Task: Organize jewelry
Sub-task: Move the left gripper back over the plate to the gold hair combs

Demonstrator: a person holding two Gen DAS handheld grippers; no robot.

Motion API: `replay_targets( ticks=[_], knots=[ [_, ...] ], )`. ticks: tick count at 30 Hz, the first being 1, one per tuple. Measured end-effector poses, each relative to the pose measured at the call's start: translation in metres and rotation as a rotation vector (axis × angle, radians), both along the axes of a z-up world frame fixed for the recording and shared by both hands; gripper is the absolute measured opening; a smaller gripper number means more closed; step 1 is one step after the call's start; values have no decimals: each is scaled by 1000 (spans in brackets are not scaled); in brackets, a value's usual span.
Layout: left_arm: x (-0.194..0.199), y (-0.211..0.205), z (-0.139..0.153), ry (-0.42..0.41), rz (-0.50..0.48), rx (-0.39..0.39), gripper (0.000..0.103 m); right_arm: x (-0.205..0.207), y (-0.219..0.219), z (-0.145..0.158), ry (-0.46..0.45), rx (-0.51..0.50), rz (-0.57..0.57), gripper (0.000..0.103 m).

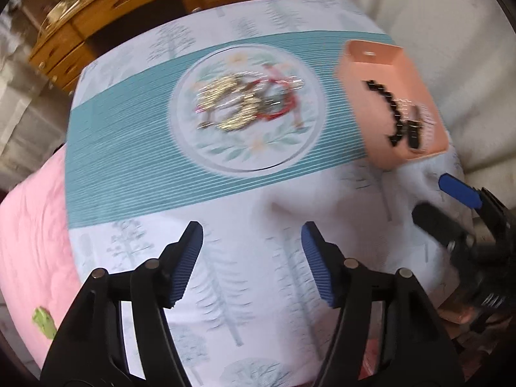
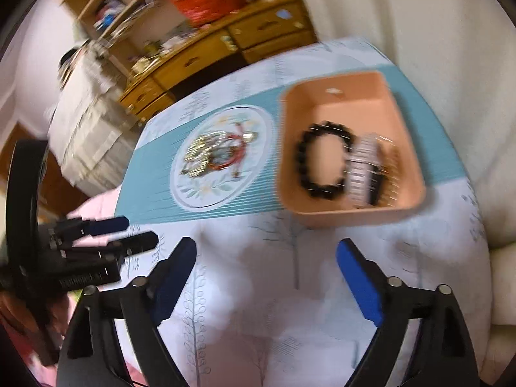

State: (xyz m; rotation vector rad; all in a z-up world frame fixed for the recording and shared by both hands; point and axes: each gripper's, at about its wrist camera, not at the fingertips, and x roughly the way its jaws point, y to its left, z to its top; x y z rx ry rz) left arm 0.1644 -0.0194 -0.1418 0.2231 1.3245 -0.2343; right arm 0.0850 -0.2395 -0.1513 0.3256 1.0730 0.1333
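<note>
Here, the left gripper (image 1: 251, 235) hovers low over the tree-printed tablecloth (image 1: 258, 258), jaws spread and empty; a tangled gold-and-red jewelry pile (image 1: 245, 103) lies at twelve o'clock, the peach plastic tray (image 2: 338, 100) with its black beaded bracelet (image 2: 322, 159) at one o'clock, while the right gripper (image 2: 266, 251) likewise gapes, empty.

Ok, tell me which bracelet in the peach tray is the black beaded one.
It is the black bead ring lying on the left side of the peach tray, a full dark loop; the white banded piece beside it is pale and striped.

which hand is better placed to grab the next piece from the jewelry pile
Left, probably. The left gripper is open and points straight at the jewelry pile; the right gripper sits nearer the pink tray.
</note>
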Motion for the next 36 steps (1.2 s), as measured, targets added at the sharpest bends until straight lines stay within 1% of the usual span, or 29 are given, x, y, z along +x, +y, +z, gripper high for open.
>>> replay_targets(
  ticks=[1, 2, 3, 4, 5, 6, 8, 10, 12, 14, 15, 16, 17, 18, 20, 24, 29, 30, 32, 33, 36],
  knots=[
    [3, 9, 2, -5, -3, 7, 63, 1, 16, 0, -4, -26, 33, 90],
    [5, 14, 5, -12, -7, 8, 67, 2, 26, -1, -5, -39, 58, 90],
    [8, 24, 8, -25, -13, -5, 69, 3, 39, -3, -6, -56, 83, 90],
    [13, 35, 10, -24, -19, -40, 74, 5, 54, -3, -8, -83, 107, 90],
    [18, 44, 9, -7, -31, -73, 75, 6, 63, -4, -8, -105, 119, 91],
    [23, 48, 8, 10, -47, -89, 75, 8, 74, -6, -5, -135, 129, 91],
    [34, 55, 5, 21, -96, -95, 75, 14, 94, -9, 6, -194, 143, 92],
    [44, 59, 6, -11, -159, -94, 75, 22, 114, -13, 11, -247, 153, 92],
    [50, 61, 8, -57, -259, -116, 75, 32, 124, -18, 10, -285, 152, 92],
    [54, 57, 7, -87, -341, -132, 75, 41, 129, -22, 5, -310, 134, 92],
    [56, 55, 5, -103, -409, -141, 75, 45, 132, -24, -4, -317, 124, 92],
    [58, 51, 3, -110, -456, -145, 75, 49, 134, -25, -14, -323, 117, 92],
    [59, 47, 1, -114, -485, -146, 75, 54, 133, -27, -23, -330, 114, 92],
    [63, 43, -3, -123, -536, -146, 75, 58, 133, -29, -32, -337, 114, 92],
    [71, 36, -10, -131, -590, -134, 75, 66, 133, -34, -52, -358, 119, 92],
    [90, 21, -28, -151, -664, -117, 75, 85, 134, -47, -102, -403, 139, 92],
    [113, 6, -53, -130, -737, -151, 75, 103, 142, -56, -169, -456, 179, 92],
    [116, 3, -57, -143, -754, -150, 75, 106, 143, -58, -175, -467, 183, 90],
    [122, -2, -64, -149, -766, -148, 75, 114, 145, -64, -164, -490, 196, 83],
    [126, -4, -68, -144, -771, -145, 75, 118, 145, -67, -159, -493, 200, 79],
    [133, -9, -78, -140, -782, -158, 75, 129, 139, -75, -139, -486, 180, 71]
  ],
)
